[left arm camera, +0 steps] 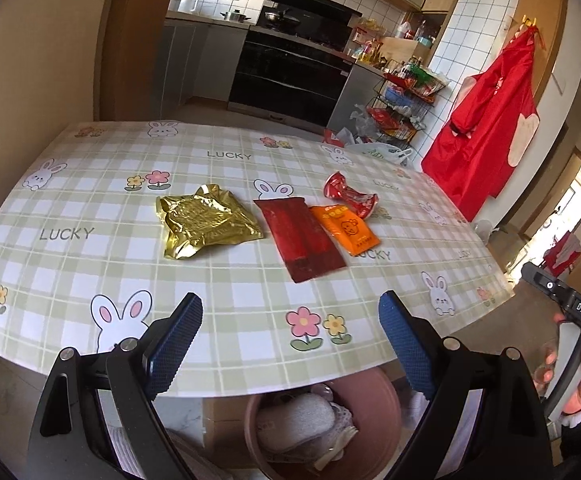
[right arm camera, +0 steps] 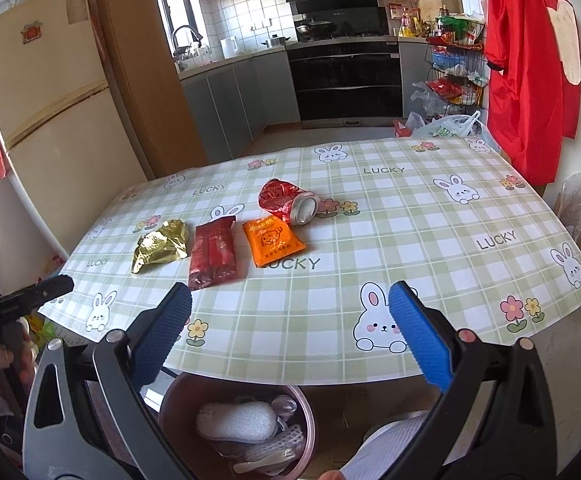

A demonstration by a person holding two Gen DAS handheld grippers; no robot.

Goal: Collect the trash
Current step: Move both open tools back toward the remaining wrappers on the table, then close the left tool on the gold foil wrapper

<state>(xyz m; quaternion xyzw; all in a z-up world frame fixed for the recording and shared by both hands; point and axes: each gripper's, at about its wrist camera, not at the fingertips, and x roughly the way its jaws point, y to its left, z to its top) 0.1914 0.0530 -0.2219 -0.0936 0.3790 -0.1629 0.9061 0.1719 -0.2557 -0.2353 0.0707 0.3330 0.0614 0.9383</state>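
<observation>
Four pieces of trash lie in a row on the checked tablecloth (left arm camera: 90, 264): a crumpled gold foil wrapper (left arm camera: 206, 226) (right arm camera: 162, 246), a dark red packet (left arm camera: 300, 238) (right arm camera: 212, 252), an orange packet (left arm camera: 346, 230) (right arm camera: 272, 242) and a crushed red can (left arm camera: 350, 196) (right arm camera: 288, 202). A pink bin (left arm camera: 378, 408) (right arm camera: 170, 412) with white trash in it stands below the table's near edge. My left gripper (left arm camera: 290, 312) is open and empty over the near edge. My right gripper (right arm camera: 290, 304) is open and empty, also over the near edge.
The tablecloth (right arm camera: 430, 248) covers the whole table. A red garment (left arm camera: 486, 128) (right arm camera: 526, 60) hangs on the right wall. A wire rack (left arm camera: 402, 108) and plastic bags (right arm camera: 446, 124) stand beyond the table. A fridge (right arm camera: 50, 92) is on the left.
</observation>
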